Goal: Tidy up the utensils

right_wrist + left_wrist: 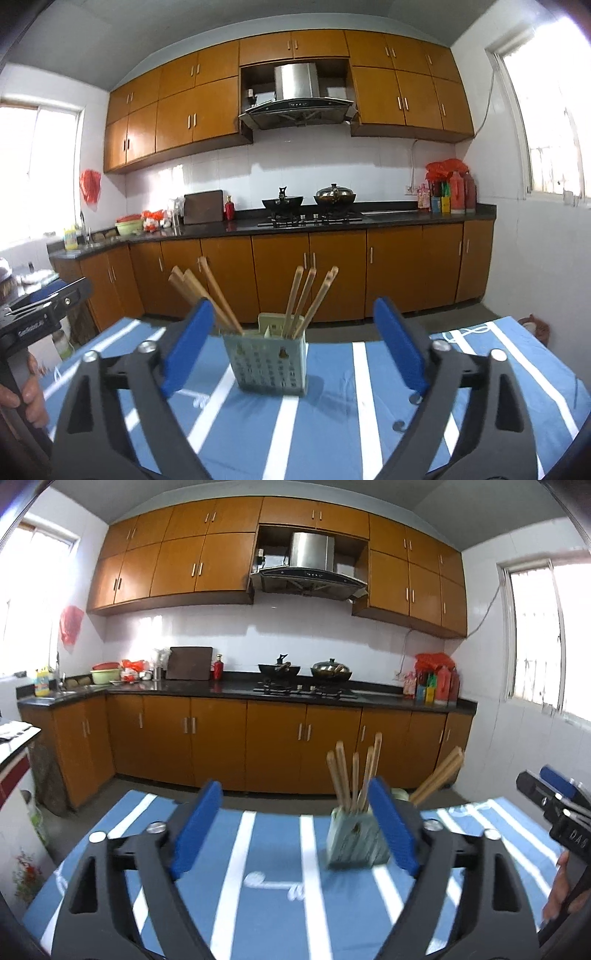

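Chopsticks (pixel 306 301): about seven, one holder (pixel 267 363), two compartments.

Chopsticks (pixel 221 295) stand in the holder (pixel 267 363) on the table (pixel 332 424), counter (pixel 332 225) behind.

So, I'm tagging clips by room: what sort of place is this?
A home kitchen: range hood over a gas stove with pots, wooden cabinets, and a sink in the corner.
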`<state>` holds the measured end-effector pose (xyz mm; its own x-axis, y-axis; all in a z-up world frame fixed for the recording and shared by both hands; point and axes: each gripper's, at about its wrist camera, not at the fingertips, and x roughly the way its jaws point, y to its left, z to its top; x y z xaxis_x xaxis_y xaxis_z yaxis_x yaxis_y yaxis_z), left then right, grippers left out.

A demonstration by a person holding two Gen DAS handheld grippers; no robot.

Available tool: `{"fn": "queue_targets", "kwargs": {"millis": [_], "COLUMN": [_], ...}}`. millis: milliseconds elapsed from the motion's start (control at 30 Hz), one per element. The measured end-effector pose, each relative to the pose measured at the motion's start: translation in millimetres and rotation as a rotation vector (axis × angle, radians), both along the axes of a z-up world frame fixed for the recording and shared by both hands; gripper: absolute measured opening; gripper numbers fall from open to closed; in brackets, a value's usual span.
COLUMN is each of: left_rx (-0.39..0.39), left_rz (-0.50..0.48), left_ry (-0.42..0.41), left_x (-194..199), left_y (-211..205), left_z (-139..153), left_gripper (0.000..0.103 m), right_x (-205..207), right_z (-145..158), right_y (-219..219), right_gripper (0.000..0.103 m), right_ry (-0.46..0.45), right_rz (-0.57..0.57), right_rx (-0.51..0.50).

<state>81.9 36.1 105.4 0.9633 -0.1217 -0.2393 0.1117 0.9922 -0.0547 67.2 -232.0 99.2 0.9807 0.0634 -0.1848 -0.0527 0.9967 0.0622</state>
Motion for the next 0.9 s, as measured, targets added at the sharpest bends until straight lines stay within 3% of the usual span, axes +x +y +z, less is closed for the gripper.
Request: {"fn": "queue_targets", "kwargs": {"millis": [100, 200, 533, 700, 900], "left_rx": [0.02, 0.031, 0.104, 0.091, 0.085], "left_rz": [0.013, 0.019, 0.024, 0.001, 0.002], "left_ry": [0.012, 0.033, 0.014, 0.041, 0.083], "left_x": [-20, -35, -79, -90, -97], "left_y": [2, 4, -5, -8, -8], "left_z": [-16, -30, -56, -70, -88], "left_gripper": [0.097, 0.101, 0.101, 0.101, 0.101], "right_x": [-19, -36, -75, -91, -101], "right_z": [-10, -22, -61, -77, -95], "right_y": [10, 18, 39, 37, 39], "right_gripper": [0.099, 0.099, 0.099, 0.099, 0.099], "right_ry": [0.003, 0.009, 0.066, 0.088, 0.118], "right_rz": [-0.02, -0.026, -0.045, -0.033, -0.047], "right_rx": [-0.035, -0.054, -0.097, -0.058, -0.081]}}
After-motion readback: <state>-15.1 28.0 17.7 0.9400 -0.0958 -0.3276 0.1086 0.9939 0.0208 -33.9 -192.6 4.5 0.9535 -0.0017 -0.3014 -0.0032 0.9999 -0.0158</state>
